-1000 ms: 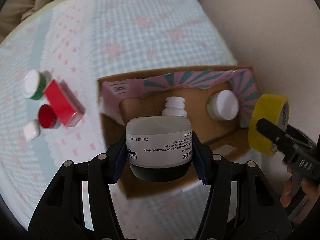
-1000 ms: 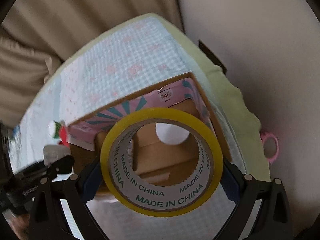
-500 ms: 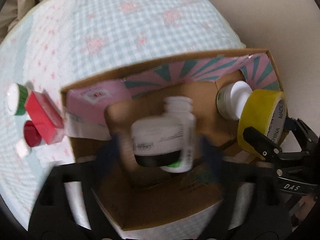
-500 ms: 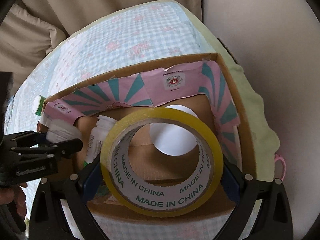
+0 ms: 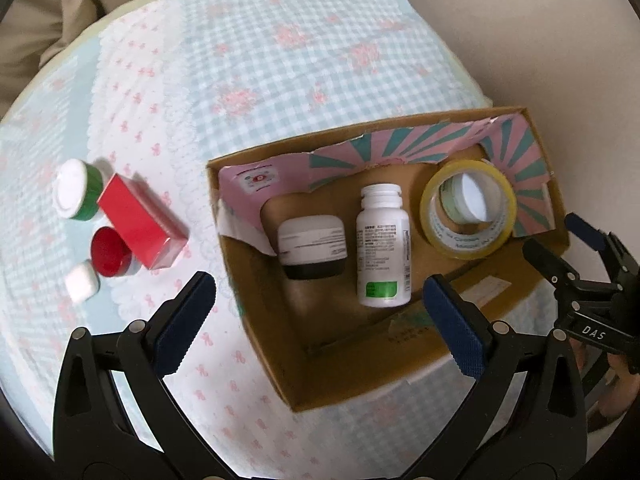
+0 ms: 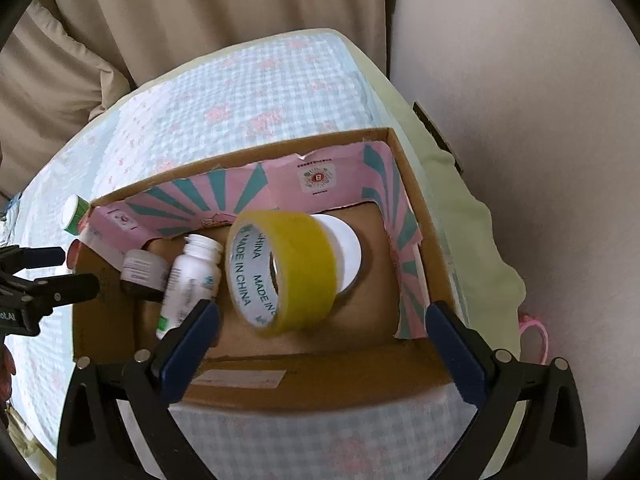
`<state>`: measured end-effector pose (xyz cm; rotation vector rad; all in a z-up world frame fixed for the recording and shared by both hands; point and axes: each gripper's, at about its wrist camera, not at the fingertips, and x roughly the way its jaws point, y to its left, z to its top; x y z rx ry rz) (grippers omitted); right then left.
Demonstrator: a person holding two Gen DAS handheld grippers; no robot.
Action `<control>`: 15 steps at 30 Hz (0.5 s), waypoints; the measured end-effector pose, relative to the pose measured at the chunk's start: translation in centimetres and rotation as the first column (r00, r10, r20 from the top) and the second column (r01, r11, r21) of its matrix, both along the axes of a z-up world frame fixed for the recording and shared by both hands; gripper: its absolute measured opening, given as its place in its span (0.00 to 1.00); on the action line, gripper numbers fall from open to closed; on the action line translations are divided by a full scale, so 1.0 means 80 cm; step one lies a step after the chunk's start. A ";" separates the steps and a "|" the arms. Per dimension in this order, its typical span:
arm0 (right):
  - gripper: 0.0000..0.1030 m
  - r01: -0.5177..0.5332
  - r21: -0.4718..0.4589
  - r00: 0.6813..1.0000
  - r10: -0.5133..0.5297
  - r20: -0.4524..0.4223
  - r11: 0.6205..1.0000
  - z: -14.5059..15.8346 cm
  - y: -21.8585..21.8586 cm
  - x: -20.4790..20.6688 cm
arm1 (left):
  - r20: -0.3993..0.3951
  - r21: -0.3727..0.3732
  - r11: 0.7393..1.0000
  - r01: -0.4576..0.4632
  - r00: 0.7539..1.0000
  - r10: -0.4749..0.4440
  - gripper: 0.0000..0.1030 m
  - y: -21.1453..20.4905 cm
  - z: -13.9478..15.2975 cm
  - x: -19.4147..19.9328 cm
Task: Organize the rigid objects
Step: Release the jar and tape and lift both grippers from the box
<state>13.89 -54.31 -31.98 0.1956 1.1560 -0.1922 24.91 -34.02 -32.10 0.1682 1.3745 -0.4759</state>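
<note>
Hovering at the bottom of each wrist view, the left gripper point(image 5: 320, 304) and right gripper point(image 6: 322, 334) both stood spread wide, grasping nothing. Inside the cardboard box point(image 5: 340, 360), mid-frame, lay the mask jar point(image 5: 312, 246), the white bottle point(image 5: 382, 246) and, tilted against a white-lidded jar point(image 6: 344, 252), the yellow tape roll point(image 6: 288, 276).

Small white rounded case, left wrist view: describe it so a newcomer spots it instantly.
Start at the open cardboard box on the checked cloth, then go left to the cluster of four loose items. The small white rounded case is nearest the camera there, beside the red-lidded round jar. It alone is all white: the red rectangular box and green tub carry colour.
</note>
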 end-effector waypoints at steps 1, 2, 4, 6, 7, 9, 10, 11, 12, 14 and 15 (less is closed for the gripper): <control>1.00 0.004 0.002 1.000 -0.004 0.001 1.000 0.003 0.000 -0.001 | 0.006 -0.004 1.000 -0.002 1.000 0.002 1.00 0.003 0.005 -0.002; 1.00 0.010 0.004 1.000 -0.010 0.001 1.000 0.005 0.001 -0.002 | 0.011 -0.005 1.000 -0.004 1.000 0.004 1.00 0.004 0.008 -0.003; 1.00 0.018 0.009 1.000 -0.019 0.003 1.000 0.012 0.004 -0.004 | 0.028 -0.007 1.000 -0.007 1.000 0.008 1.00 0.009 0.019 -0.008; 1.00 0.021 0.009 1.000 -0.021 0.011 1.000 0.020 0.008 -0.007 | 0.044 -0.015 1.000 -0.016 0.999 0.016 1.00 0.017 0.032 -0.014; 1.00 0.018 0.008 1.000 -0.019 0.017 1.000 0.026 0.010 -0.007 | 0.048 -0.016 1.000 -0.021 0.999 0.022 1.00 0.020 0.038 -0.017; 1.00 0.010 0.003 0.999 -0.010 0.034 1.000 0.038 0.018 -0.011 | 0.061 -0.016 0.999 -0.034 0.998 0.034 1.00 0.028 0.052 -0.025; 1.00 0.007 -0.001 0.999 -0.007 0.043 1.000 0.045 0.023 -0.014 | 0.069 -0.018 0.999 -0.037 0.997 0.039 1.00 0.031 0.059 -0.029; 1.00 0.005 0.002 0.999 -0.005 0.052 1.000 0.055 0.027 -0.017 | 0.081 -0.020 0.999 -0.042 0.996 0.044 1.00 0.036 0.070 -0.034; 1.00 0.005 0.006 0.998 -0.005 0.062 1.000 0.062 0.031 -0.020 | 0.091 -0.022 0.999 -0.045 0.995 0.047 1.00 0.040 0.078 -0.039; 1.00 0.002 0.008 0.996 -0.003 0.087 1.000 0.080 0.038 -0.027 | 0.114 -0.025 0.998 -0.051 0.992 0.054 1.00 0.049 0.096 -0.049; 1.00 -0.003 0.005 0.995 0.003 0.103 1.000 0.092 0.044 -0.032 | 0.126 -0.027 0.998 -0.056 0.990 0.059 1.00 0.055 0.106 -0.055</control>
